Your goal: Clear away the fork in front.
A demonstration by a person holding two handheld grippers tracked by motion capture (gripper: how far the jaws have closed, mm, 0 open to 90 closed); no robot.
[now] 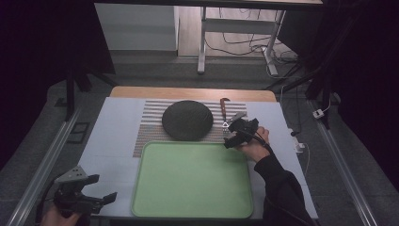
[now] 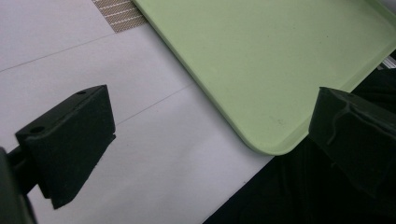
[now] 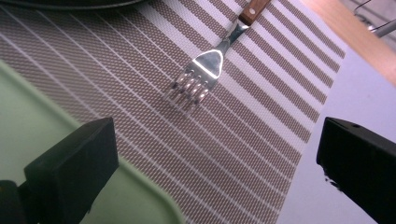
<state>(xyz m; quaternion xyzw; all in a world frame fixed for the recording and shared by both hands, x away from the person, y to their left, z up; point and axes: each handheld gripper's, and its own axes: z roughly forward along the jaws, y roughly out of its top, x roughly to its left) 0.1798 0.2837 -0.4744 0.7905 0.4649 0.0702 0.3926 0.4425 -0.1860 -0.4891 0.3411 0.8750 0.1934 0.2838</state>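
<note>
The right gripper (image 1: 234, 133), jaws wide open, hangs just by the fork (image 3: 198, 77) to grab it, while the left gripper (image 1: 101, 188) waits open by the tray (image 1: 155, 197).

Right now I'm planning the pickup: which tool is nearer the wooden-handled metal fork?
Right. The right tool hovers open just beside the wooden-handled metal fork on the striped mat; the left tool sits at the table's near left corner, far off.

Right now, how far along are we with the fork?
Nothing looks moved: the green tray is bare. The fork lies on the striped mat beside the dark plate. The right gripper, open, hovers near it. Grasping remains. The left gripper waits open.
</note>
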